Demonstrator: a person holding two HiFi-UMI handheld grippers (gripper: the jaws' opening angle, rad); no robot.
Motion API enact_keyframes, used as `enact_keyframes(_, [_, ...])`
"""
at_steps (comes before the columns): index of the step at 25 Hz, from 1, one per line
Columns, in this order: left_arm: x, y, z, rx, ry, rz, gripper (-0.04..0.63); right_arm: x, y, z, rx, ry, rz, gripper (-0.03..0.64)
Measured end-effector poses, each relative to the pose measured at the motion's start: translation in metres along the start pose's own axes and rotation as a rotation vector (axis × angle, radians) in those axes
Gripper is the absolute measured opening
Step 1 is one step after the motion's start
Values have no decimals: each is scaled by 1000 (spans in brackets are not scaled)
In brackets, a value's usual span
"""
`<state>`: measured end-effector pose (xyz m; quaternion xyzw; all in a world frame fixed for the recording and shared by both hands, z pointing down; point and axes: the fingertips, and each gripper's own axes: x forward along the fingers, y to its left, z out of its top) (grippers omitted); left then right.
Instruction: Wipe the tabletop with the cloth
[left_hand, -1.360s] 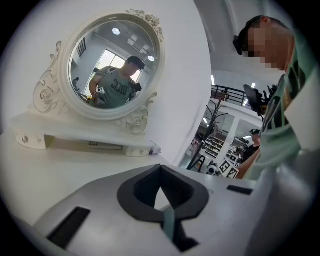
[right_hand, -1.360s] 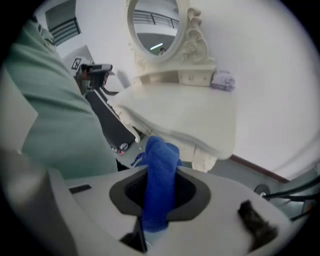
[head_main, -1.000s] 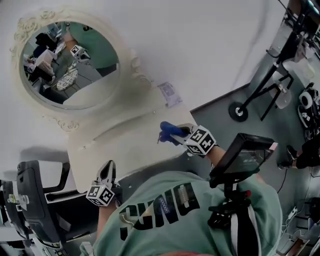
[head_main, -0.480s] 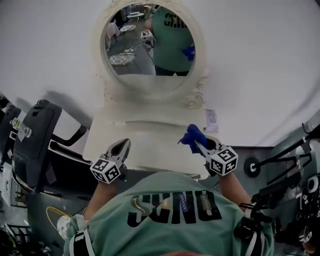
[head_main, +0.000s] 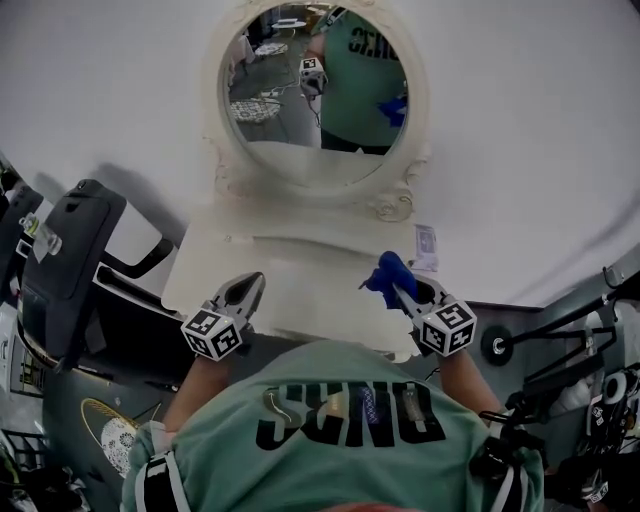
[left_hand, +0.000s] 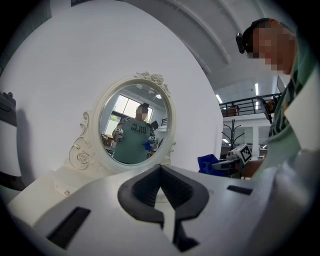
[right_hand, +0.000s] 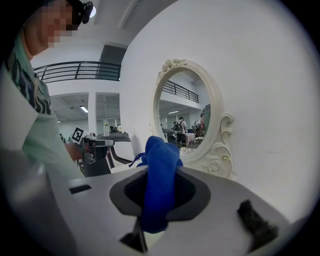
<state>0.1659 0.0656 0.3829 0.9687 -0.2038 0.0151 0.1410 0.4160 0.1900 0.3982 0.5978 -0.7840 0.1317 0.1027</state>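
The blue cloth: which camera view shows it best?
The right gripper view: the blue cloth stands large in the middle, clamped by the right gripper. The head view shows it small, over the tabletop. The left gripper view shows only a distant blue patch.

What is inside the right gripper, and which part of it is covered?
A bunched blue cloth sits clamped in the right gripper. Its upper end shows; its lower end is hidden within the gripper.

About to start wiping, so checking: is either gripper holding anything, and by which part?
The right gripper pinches the blue cloth by a bunched fold. The left gripper holds nothing.
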Motion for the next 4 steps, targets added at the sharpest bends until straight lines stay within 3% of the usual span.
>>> enact_keyframes(4, [9,1,-2,-6,5,5,-3,3,-7,-3,-9,12,8,74])
